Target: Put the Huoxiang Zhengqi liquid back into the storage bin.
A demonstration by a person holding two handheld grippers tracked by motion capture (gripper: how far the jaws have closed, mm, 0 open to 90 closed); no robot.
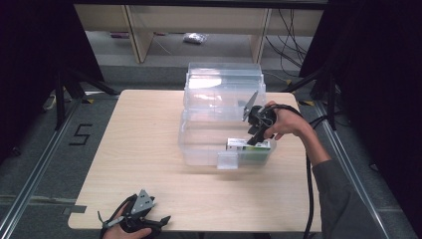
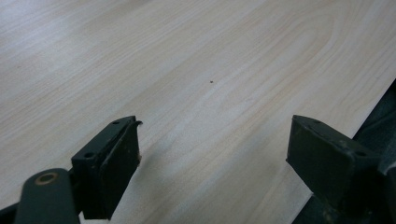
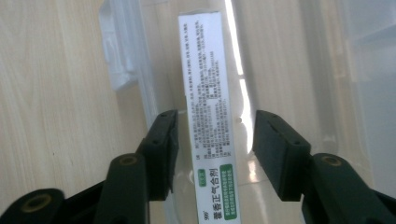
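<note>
Left hand-held gripper spread, empty, at near bench edge, partly cut off. Right hand-held gripper spread around box, touching unclear, inside clear bin; print mostly unreadable.

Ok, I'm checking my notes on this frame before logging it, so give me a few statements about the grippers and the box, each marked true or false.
1. The right gripper has its jaws open on either side of the white carton. True.
2. The carton lies inside the clear plastic bin. True.
3. The left gripper is clamped on the carton. False: it is open over bare wooden table, near the front edge.
4. The bin's lid is shut. False: it stands open at the back.
</note>
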